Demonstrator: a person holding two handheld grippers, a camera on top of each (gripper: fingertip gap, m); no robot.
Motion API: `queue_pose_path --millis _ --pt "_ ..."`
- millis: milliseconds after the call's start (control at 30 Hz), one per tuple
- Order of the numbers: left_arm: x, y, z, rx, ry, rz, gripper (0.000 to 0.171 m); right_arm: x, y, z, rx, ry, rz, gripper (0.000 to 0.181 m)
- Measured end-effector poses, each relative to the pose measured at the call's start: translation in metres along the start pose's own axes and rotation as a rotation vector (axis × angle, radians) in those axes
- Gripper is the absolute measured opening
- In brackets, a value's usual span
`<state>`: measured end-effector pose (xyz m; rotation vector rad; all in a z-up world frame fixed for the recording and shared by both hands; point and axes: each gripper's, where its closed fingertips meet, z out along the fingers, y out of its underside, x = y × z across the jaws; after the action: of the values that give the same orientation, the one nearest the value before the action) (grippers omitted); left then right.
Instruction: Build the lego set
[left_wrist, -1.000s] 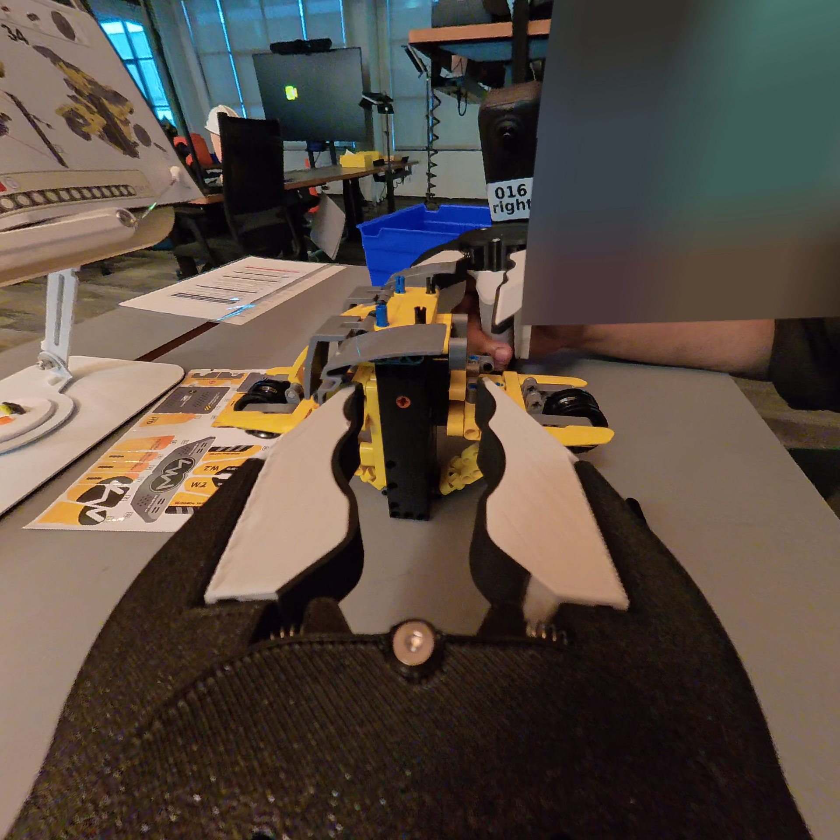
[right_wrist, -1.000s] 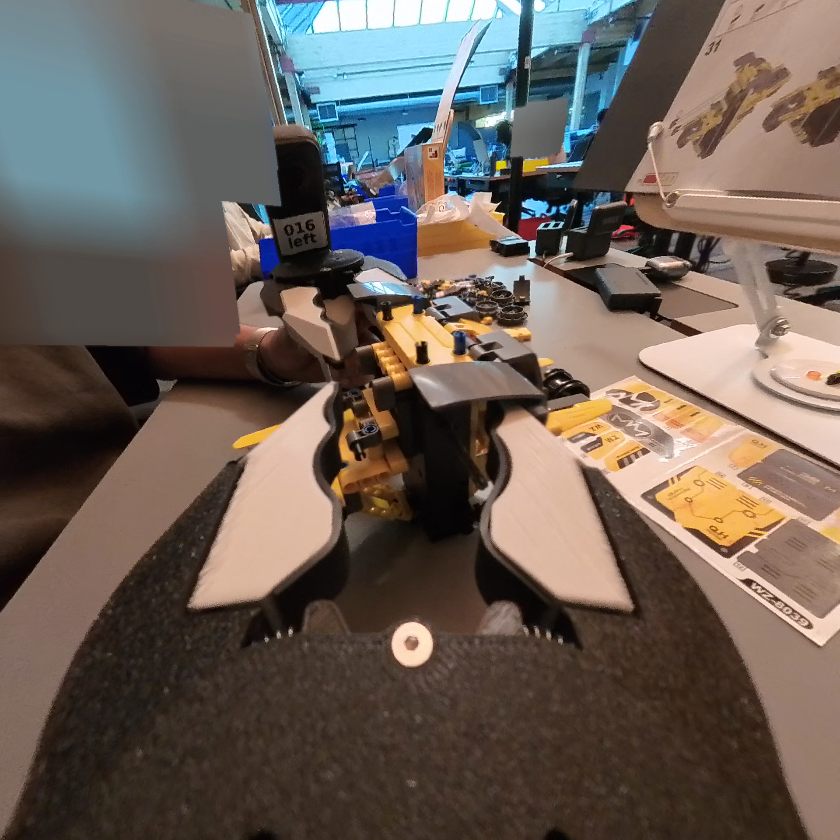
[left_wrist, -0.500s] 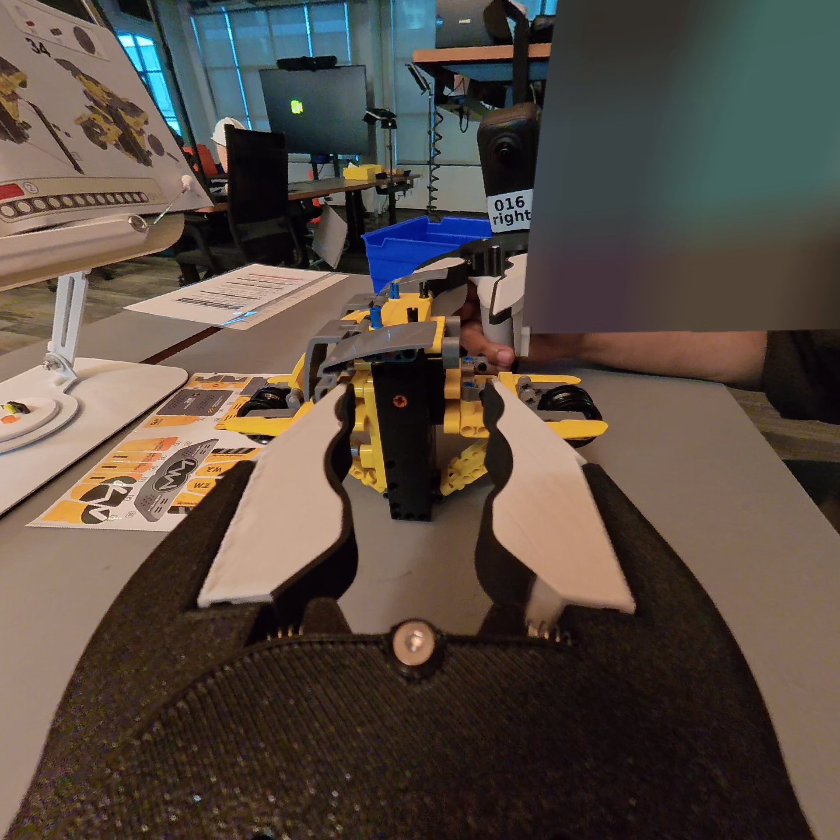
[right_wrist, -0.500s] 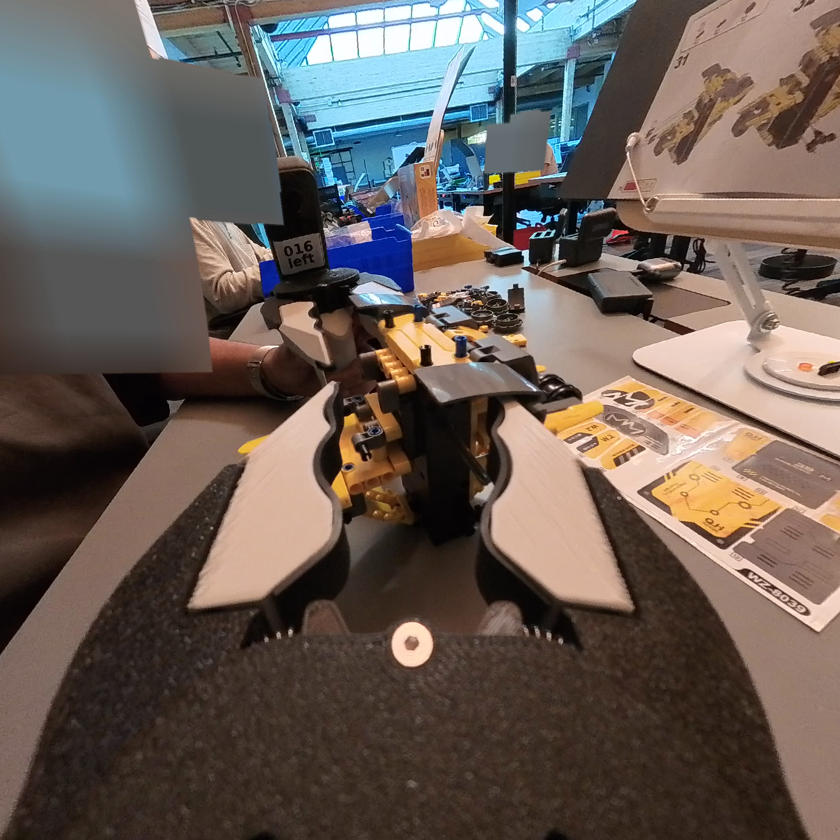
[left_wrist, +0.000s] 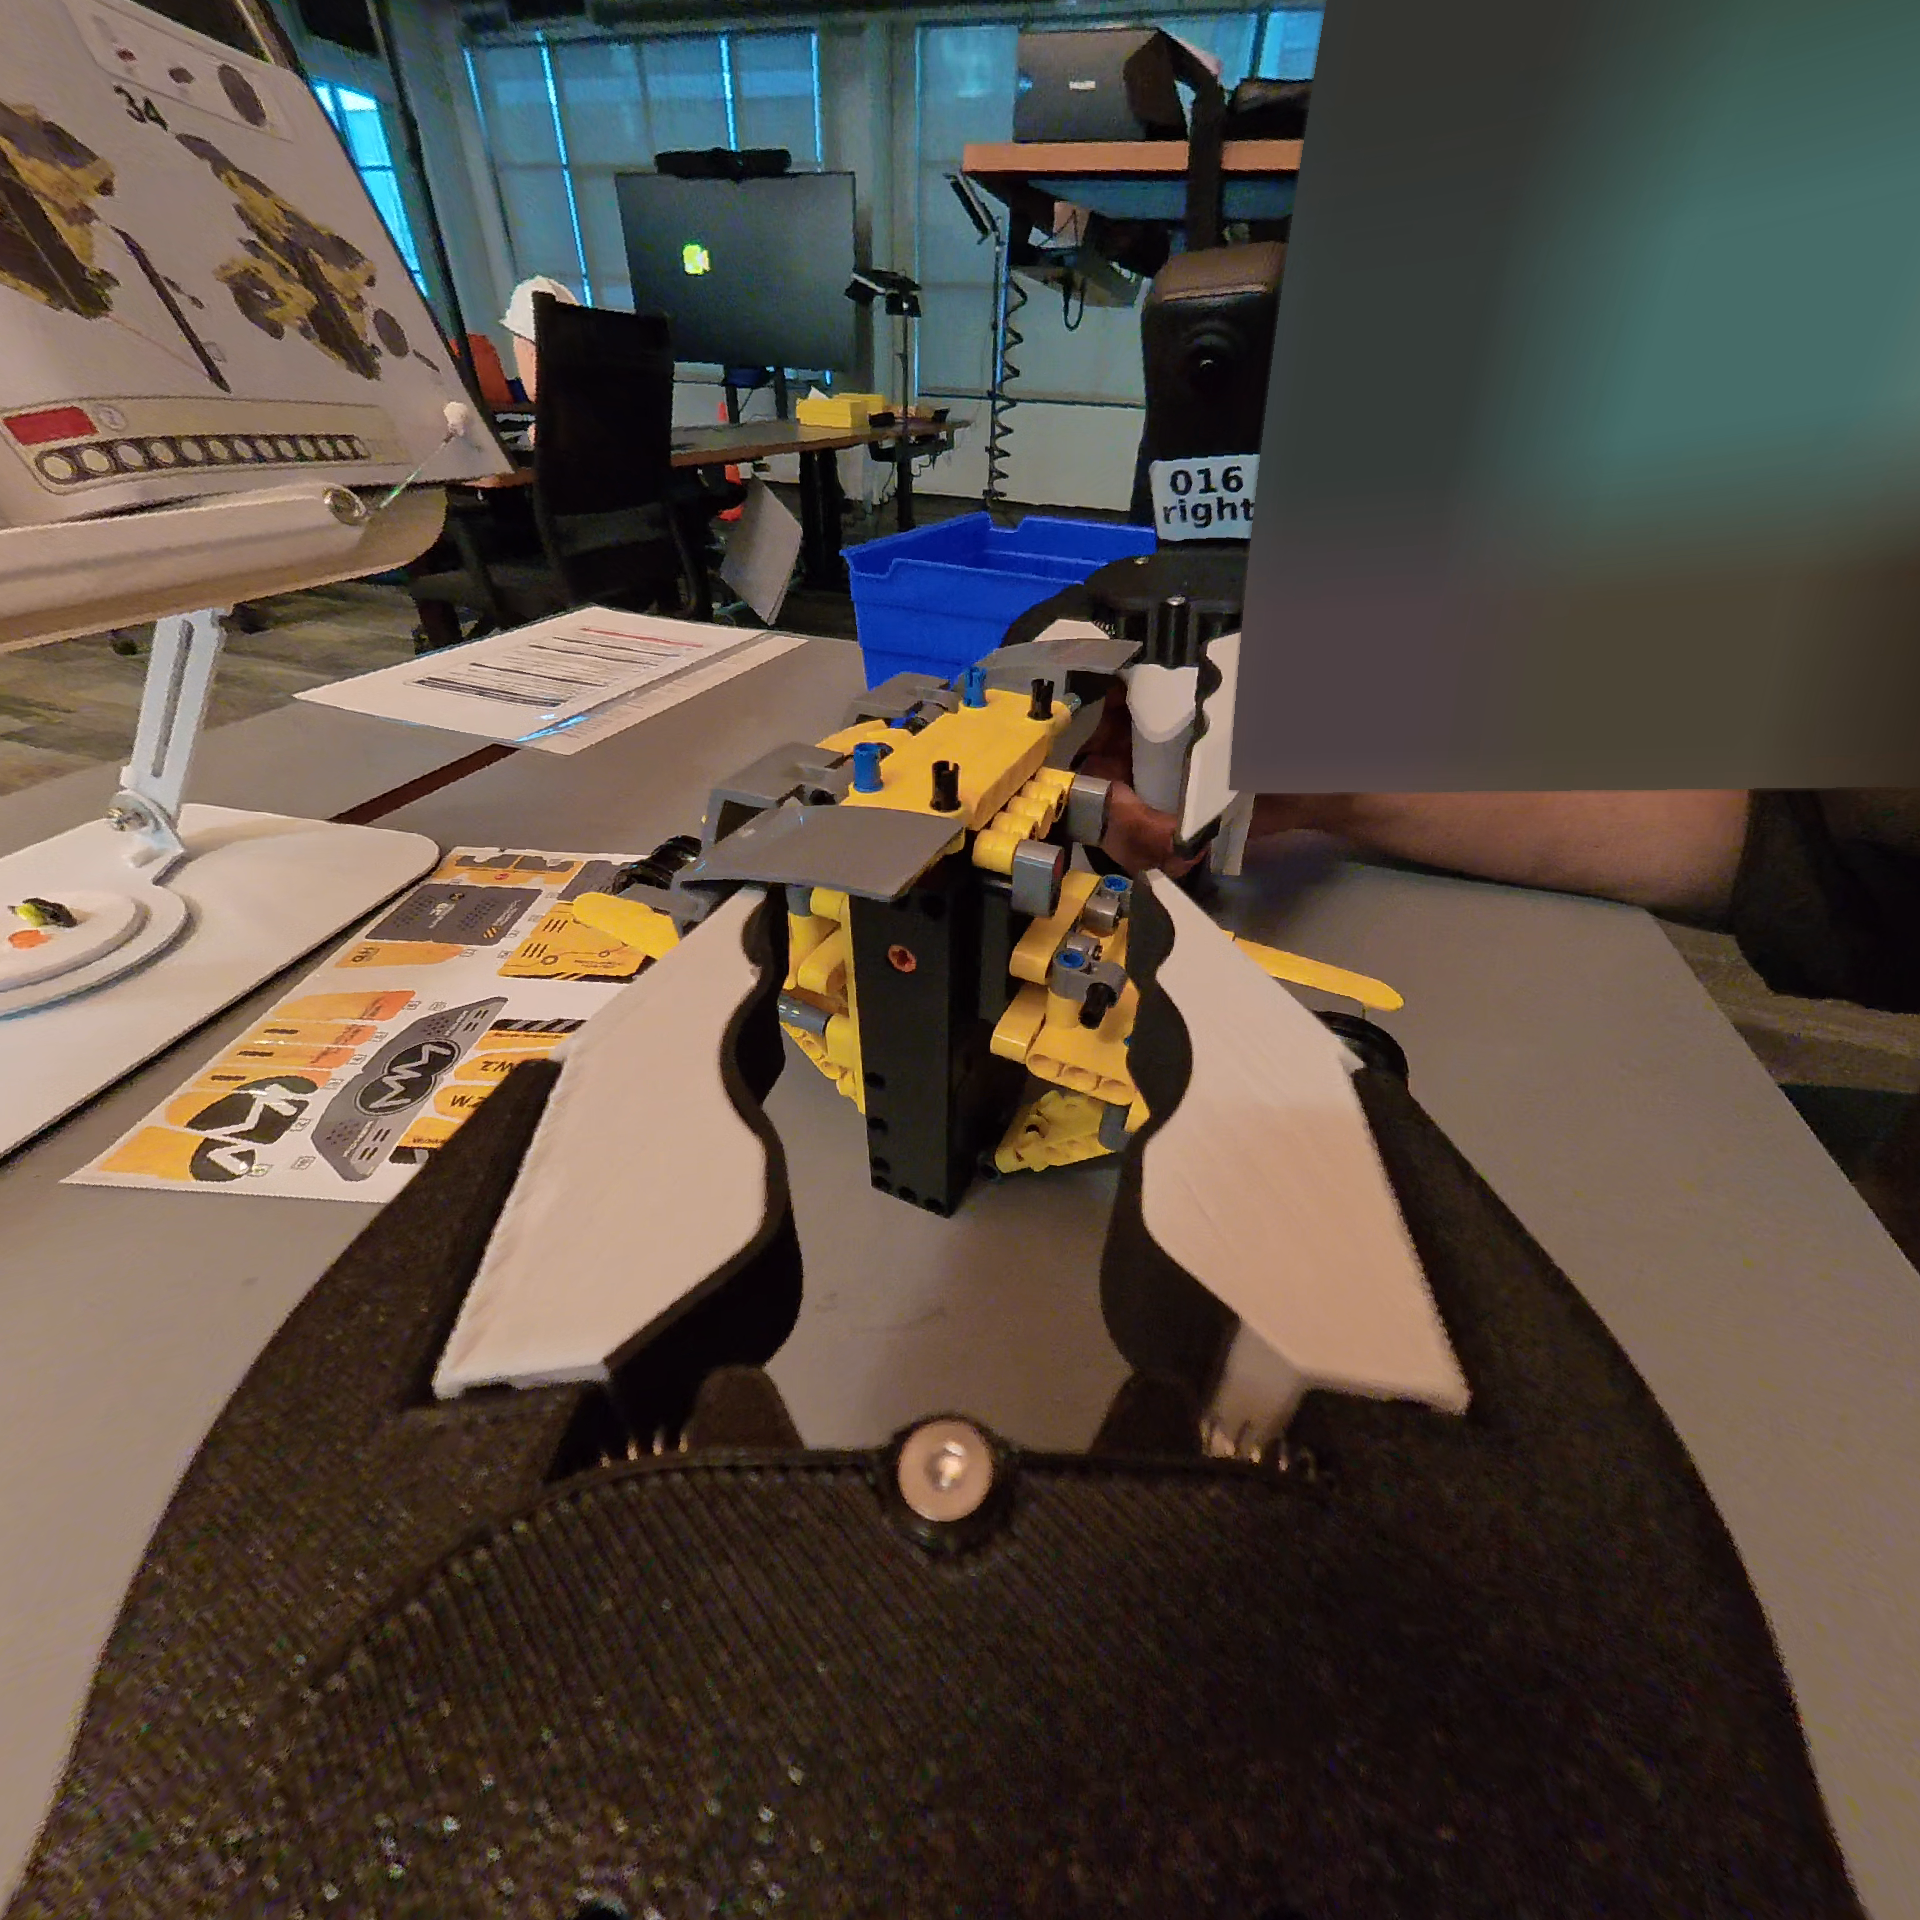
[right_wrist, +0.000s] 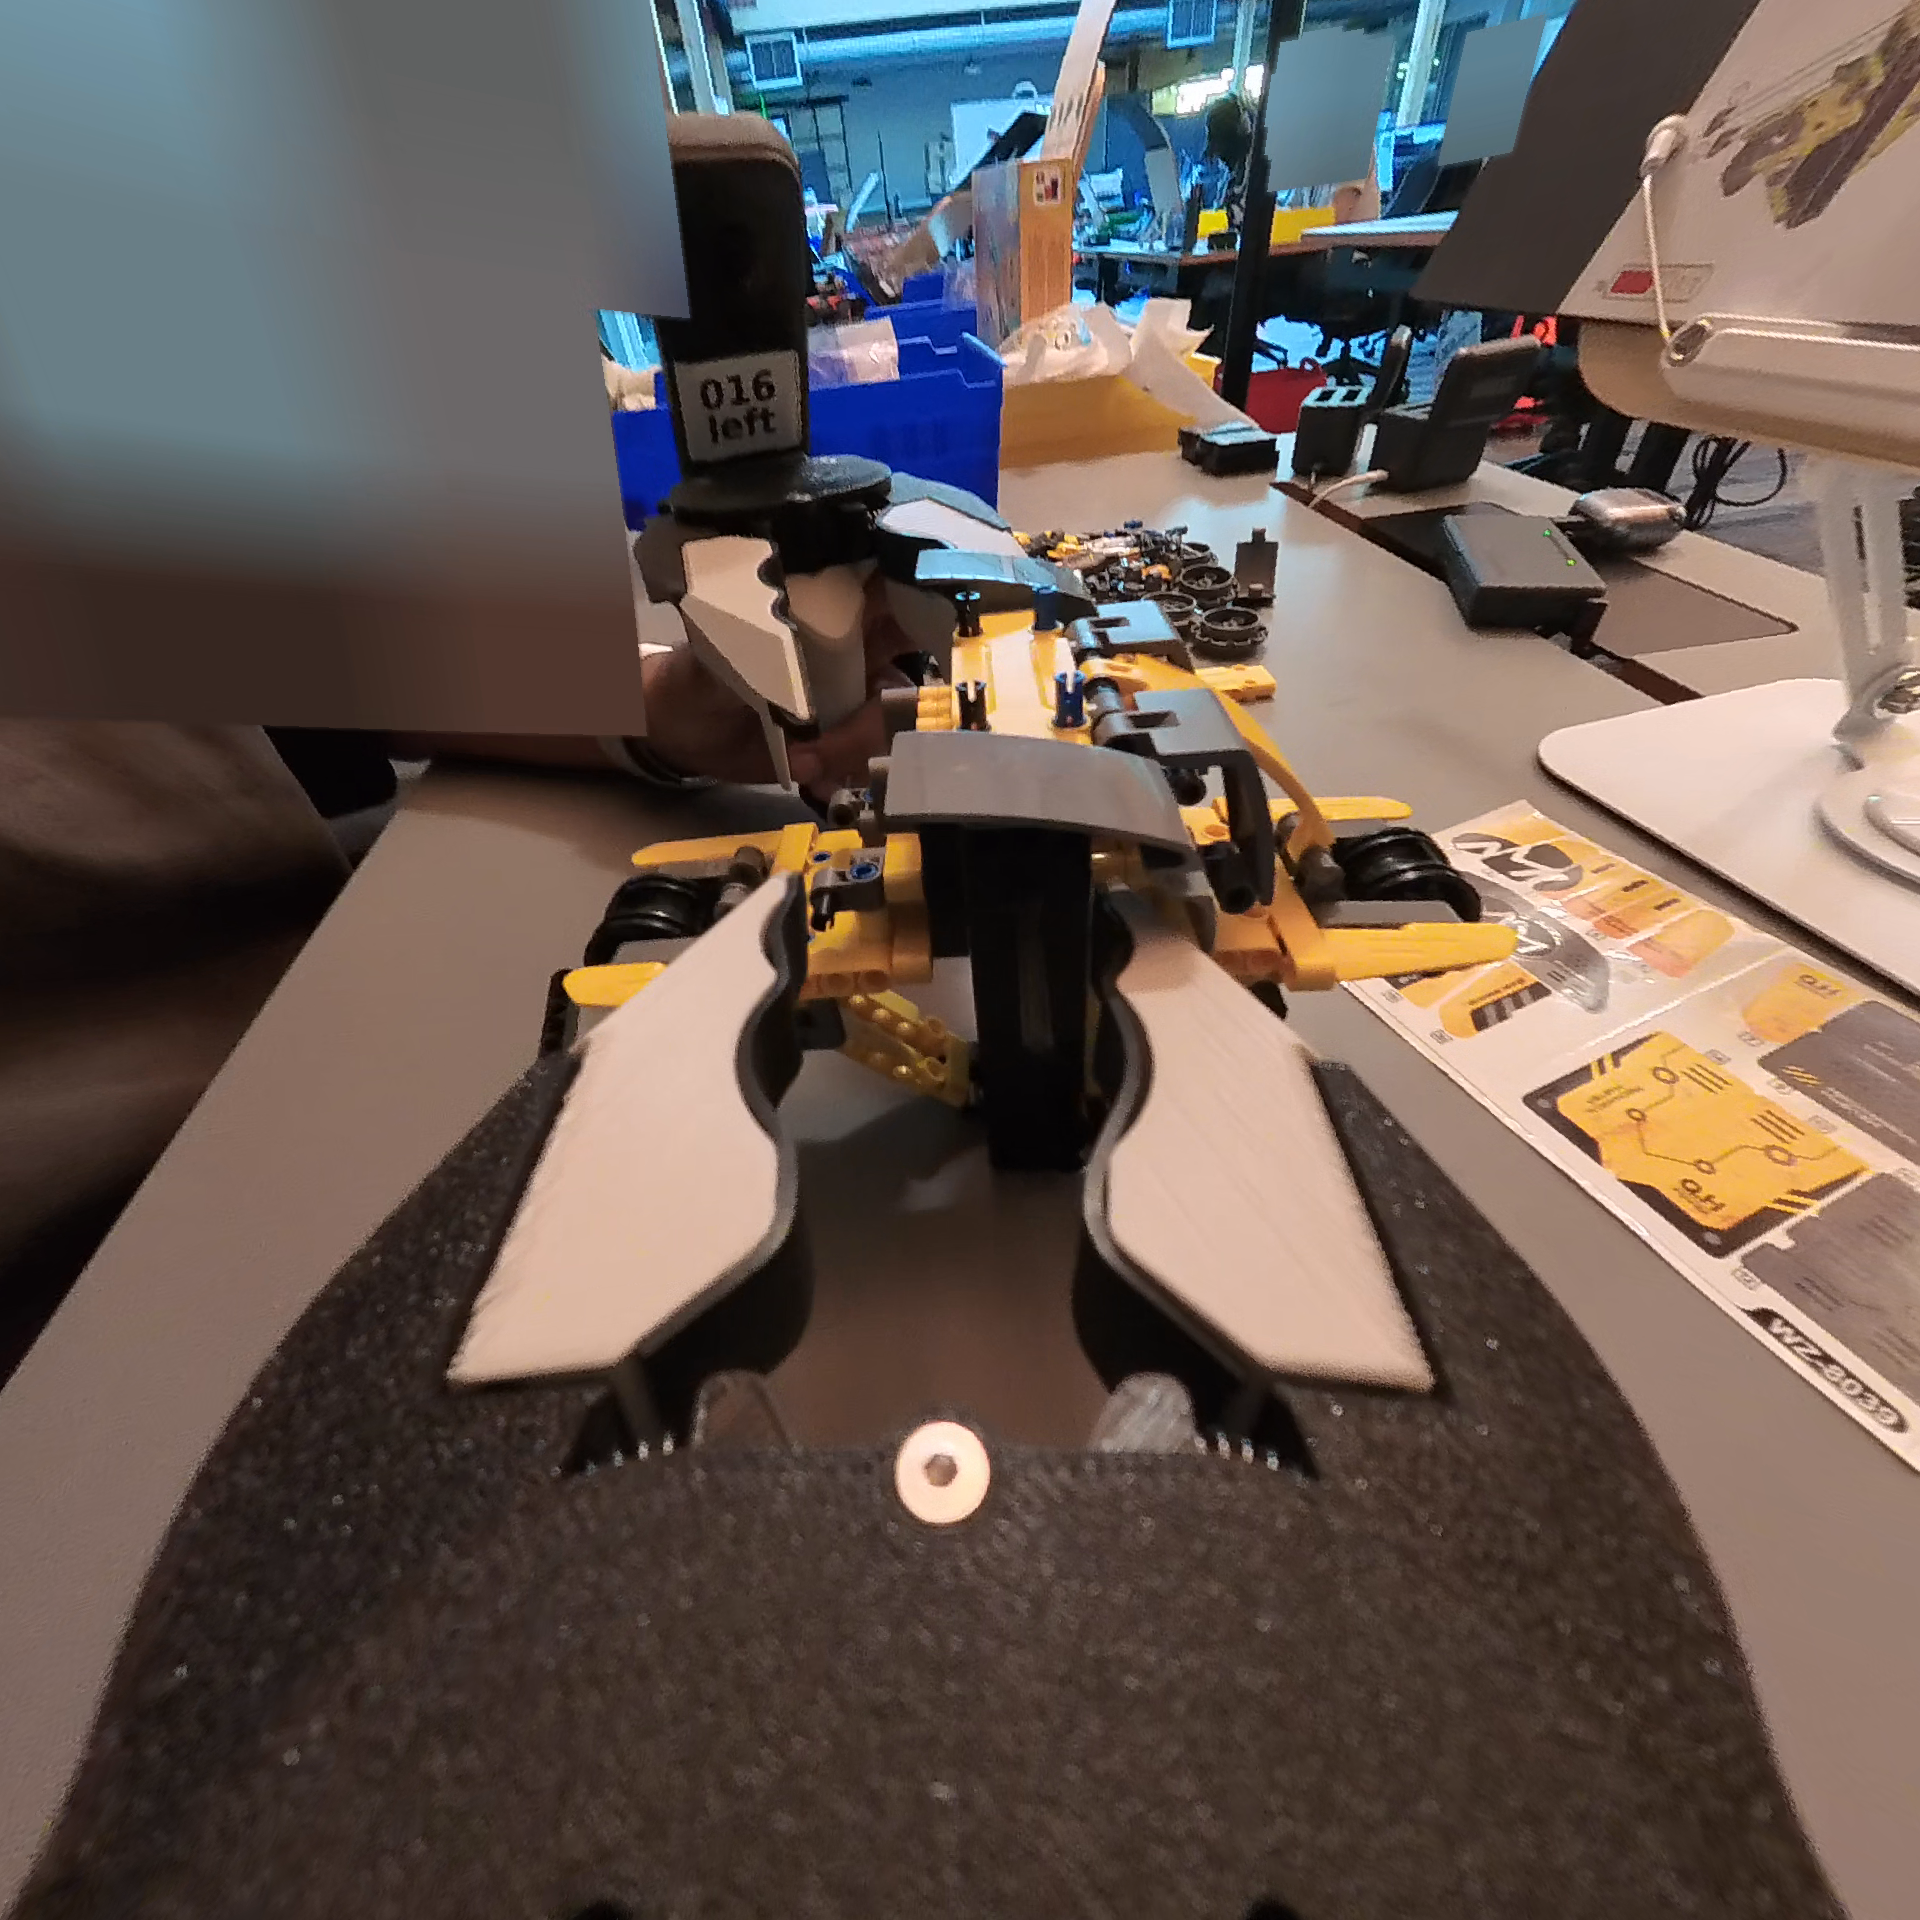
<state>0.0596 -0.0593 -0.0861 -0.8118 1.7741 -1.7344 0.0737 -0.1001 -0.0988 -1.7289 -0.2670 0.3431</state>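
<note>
Item: yellow brick vehicle (left_wrist: 935, 935) on grey table (left_wrist: 1558, 1143), sticker sheet (left_wrist: 364, 1039) at 9 o'clock; your left gripper (left_wrist: 951, 997) and right gripper (right_wrist: 951, 987) each clasp 1 end; keep both grips level and squeeze evenly.

Model (left_wrist: 940, 935) on table (left_wrist: 1558, 1143), seemingly between both grippers; sticker sheet (left_wrist: 343, 1049) left

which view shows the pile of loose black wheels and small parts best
The right wrist view: the loose parts pile lies in plain sight on the grey table beyond the yellow brick model. The left wrist view shows none of it.
</note>
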Motion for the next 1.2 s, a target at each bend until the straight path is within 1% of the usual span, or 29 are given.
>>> queue_pose_path --millis 133,300,367,400,467,633,767,867,1000,1200 --pt "0.000 0.000 0.000 0.001 0.000 0.000 0.061 0.001 0.000 -0.001 -0.002 0.004 0.004 0.054" --pt "0.001 0.001 0.000 -0.004 0.001 0.003 0.061 0.007 -0.002 -0.005 0.011 0.016 0.049 0.054" --pt "0.000 0.001 0.000 -0.005 0.000 0.004 0.060 0.015 0.005 -0.006 -0.029 0.045 0.116 0.055" --pt "0.000 0.001 0.000 -0.005 -0.003 0.004 0.059 0.018 0.010 -0.007 -0.057 0.048 0.167 0.060" --pt "-0.002 0.001 0.000 -0.007 -0.015 0.001 0.059 0.022 0.015 -0.008 -0.088 0.044 0.244 0.063" --pt "-0.001 0.001 0.000 -0.004 -0.011 0.001 0.059 0.029 0.012 -0.014 -0.054 0.054 0.320 0.063" --pt "-0.001 0.000 -0.001 -0.001 -0.010 -0.002 0.062 0.044 0.014 -0.020 -0.050 0.139 0.358 0.060" --pt "-0.001 0.000 -0.001 -0.002 -0.010 0.000 0.063 0.056 0.022 -0.023 -0.058 0.197 0.430 0.059" --pt "0.000 0.000 0.000 -0.003 -0.006 0.005 0.064 0.061 0.021 -0.025 -0.010 0.190 0.511 0.059" --pt "0.001 0.000 -0.001 -0.001 0.001 0.003 0.067 0.063 0.019 -0.026 0.011 0.201 0.527 0.060"
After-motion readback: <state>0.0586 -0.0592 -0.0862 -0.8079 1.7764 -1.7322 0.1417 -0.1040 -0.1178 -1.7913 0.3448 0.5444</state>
